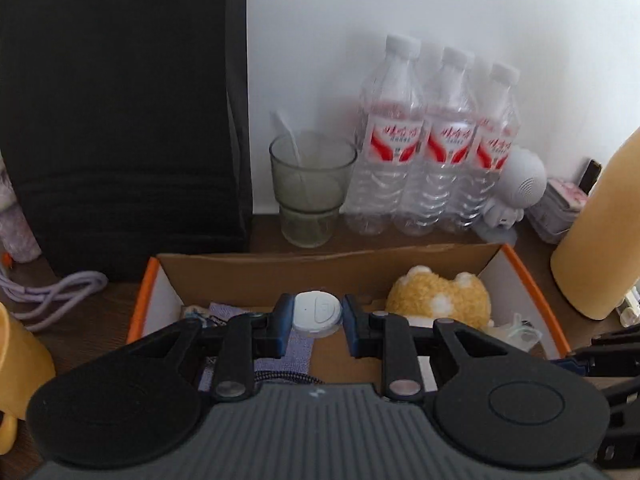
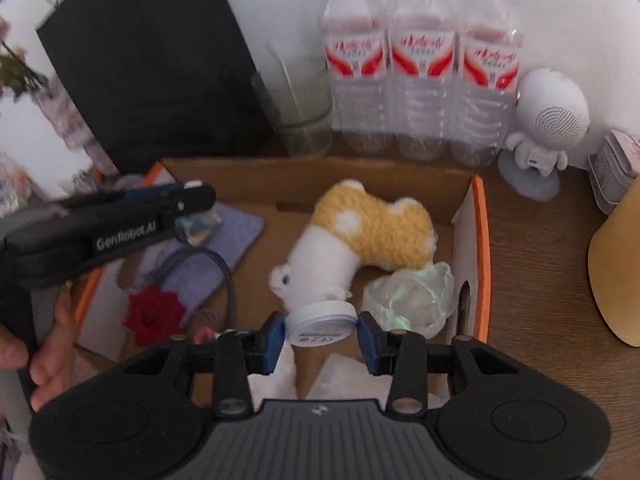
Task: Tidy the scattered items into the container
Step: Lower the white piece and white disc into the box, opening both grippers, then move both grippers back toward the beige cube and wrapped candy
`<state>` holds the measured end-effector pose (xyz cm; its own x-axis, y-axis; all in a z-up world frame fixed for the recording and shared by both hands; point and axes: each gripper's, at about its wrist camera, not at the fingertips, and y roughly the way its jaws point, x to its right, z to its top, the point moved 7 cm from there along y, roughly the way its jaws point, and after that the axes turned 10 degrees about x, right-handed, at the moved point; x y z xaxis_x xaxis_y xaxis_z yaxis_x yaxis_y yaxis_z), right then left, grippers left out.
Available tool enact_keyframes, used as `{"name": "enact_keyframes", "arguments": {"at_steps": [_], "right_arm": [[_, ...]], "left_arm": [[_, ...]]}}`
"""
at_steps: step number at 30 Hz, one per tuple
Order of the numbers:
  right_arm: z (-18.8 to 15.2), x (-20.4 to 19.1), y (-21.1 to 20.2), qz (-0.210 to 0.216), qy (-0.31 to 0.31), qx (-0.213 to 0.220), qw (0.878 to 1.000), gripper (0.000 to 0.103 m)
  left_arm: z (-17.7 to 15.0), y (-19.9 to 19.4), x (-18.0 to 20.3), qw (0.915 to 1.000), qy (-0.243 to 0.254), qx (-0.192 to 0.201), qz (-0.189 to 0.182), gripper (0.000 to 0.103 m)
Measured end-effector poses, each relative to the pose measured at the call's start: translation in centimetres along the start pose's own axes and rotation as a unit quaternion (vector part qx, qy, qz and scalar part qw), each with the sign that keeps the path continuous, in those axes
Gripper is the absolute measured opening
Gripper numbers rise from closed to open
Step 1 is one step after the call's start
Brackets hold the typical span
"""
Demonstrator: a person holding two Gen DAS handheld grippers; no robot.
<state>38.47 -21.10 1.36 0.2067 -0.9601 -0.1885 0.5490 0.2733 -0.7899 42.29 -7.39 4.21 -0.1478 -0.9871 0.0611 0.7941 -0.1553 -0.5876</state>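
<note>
An open cardboard box [image 1: 256, 268] with orange edges [image 2: 480, 216] holds a yellow and white plush toy [image 2: 372, 236], a purple cloth [image 2: 232, 228], a red flower [image 2: 154, 314], a dark cable [image 2: 224, 272] and a crumpled clear bag [image 2: 412, 296]. My left gripper [image 1: 316, 316] is shut on a round white disc [image 1: 318, 314] above the box's left part; it also shows from the side in the right wrist view [image 2: 192, 194]. My right gripper [image 2: 322, 330] is shut on a round white puck [image 2: 322, 322] over the box's near side.
Behind the box stand three water bottles [image 1: 432, 148], a glass with a straw [image 1: 310, 188], a black bag [image 1: 120, 120] and a white robot-shaped speaker [image 2: 548, 120]. A yellow object [image 1: 600, 232] stands at the right, a purple cord [image 1: 52, 294] lies at the left.
</note>
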Motion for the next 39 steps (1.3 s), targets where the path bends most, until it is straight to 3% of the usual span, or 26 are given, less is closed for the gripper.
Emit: {"name": "enact_keyframes", "arguments": {"at_steps": [5,8,10,11,12,13,15,20,25,30,32,33,35,37,39], "right_arm": [[-1.9,-0.9,4.4,-0.013,-0.033,-0.086,0.996,0.038],[-2.0,-0.7,5.4,-0.032,-0.024,-0.114,0.993,0.041],[-1.5,-0.7,4.2,-0.028,-0.017,-0.104,0.994,0.058],[-1.1,-0.8,3.3,-0.022,-0.012,-0.096,0.995,0.07],[-0.5,-0.7,2.3,-0.02,-0.006,-0.088,0.996,0.074],[0.2,-0.5,1.2,-0.021,0.001,-0.078,0.997,0.076],[1.8,-0.3,-1.4,-0.023,0.022,-0.054,0.998,0.077],[4.3,-0.8,-7.6,-0.038,0.035,-0.006,0.999,0.083],[3.7,-2.1,-11.4,-0.033,0.046,0.043,0.997,0.088],[-1.0,-3.3,-11.3,-0.03,0.038,0.138,0.989,0.088],[-3.5,-3.6,-11.4,-0.035,0.037,0.188,0.981,0.088],[-4.8,-3.9,-11.7,-0.042,0.035,0.223,0.973,0.088],[-7.6,-4.7,-12.7,-0.057,0.014,0.3,0.952,0.089],[-10.3,-5.4,-13.7,-0.068,-0.001,0.348,0.935,0.091],[-12.9,-5.9,-14.7,-0.064,0.01,0.38,0.923,0.094]], "left_arm": [[-2.8,4.2,0.4,0.9977,0.012,-0.067,-0.009,0.028],[-3.5,4.8,0.7,0.9957,0.012,-0.091,-0.01,0.035],[-3.1,4.1,0.8,0.9959,0.022,-0.088,-0.009,0.039],[-2.5,3.4,0.8,0.9964,0.028,-0.08,-0.01,0.047],[-1.6,2.8,0.9,0.9968,0.034,-0.071,-0.011,0.056],[-0.7,1.9,0.8,0.9974,0.037,-0.062,-0.008,0.059],[1.2,0.0,0.4,0.9982,0.028,-0.053,0.002,0.076],[3.6,-5.1,-0.6,0.9954,-0.007,-0.091,0.028,0.098],[3.9,-9.5,-1.6,0.9954,-0.016,-0.071,0.062,0.103],[0.0,-12.8,-2.2,0.9964,-0.019,-0.007,0.082,0.103],[-2.0,-14.4,-2.1,0.996,-0.016,0.053,0.07,0.103],[-3.1,-15.6,-2.1,0.9937,-0.011,0.095,0.058,0.103],[-5.7,-18.4,-2.2,0.9811,-0.008,0.19,0.034,0.103],[-8.2,-20.5,-2.3,0.9702,-0.024,0.24,0.018,0.103],[-10.1,-22.3,-2.0,0.9645,-0.018,0.263,0.014,0.103]]}}
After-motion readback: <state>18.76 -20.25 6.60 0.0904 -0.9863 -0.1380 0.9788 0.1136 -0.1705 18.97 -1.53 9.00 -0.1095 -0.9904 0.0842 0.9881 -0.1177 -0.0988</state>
